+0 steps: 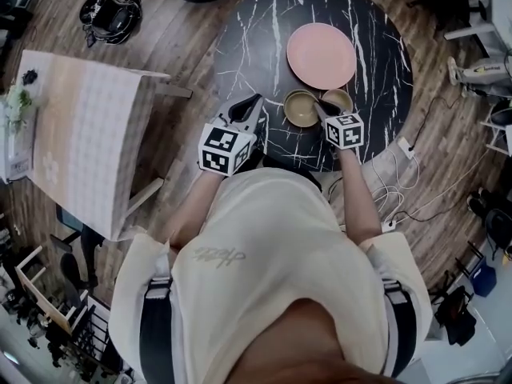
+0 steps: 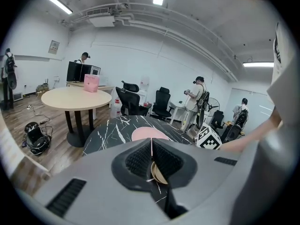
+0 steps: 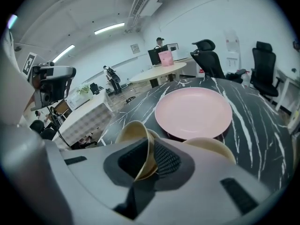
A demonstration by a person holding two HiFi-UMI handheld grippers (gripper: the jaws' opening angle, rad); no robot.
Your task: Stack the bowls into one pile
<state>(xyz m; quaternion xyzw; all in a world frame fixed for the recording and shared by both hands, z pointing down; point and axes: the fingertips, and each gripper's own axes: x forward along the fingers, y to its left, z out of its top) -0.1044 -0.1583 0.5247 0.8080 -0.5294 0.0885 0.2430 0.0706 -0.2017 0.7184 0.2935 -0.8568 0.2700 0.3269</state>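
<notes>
Nearest, well to the near-left of the pink plate: left gripper, fingertips pressed together, nothing in them, idle above the edge of the black marble table; only a sliver of tan bowl visible past its closed jaws in the left gripper view. Next out, on the near side of the plate: right gripper, angled down and in from the right, jaws straddling the right-hand rim of the left bowl. In the right gripper view, bowl wall standing between the two pads, one pad outside, one inside, no gap visible either side, so read as clamped on that wall. Open side up; base on the table or just off it, cannot tell. Just right of it, and just near of the plate's edge: right bowl, also open side up, free, rim beside the gripped one; touching or a hair apart, cannot tell. Task not done: two bowls side by side, no pile. Key relation: free bowl to the right of the fingers, gripped bowl to their left, so likely a short lift and sideways carry to the right, then a drop in. Right hand clearly the nearer one; left not needed. Risk: one-sided rim pinch, possible tilt or slip. Beyond the plate: round beige table, office chairs, standing people.
</notes>
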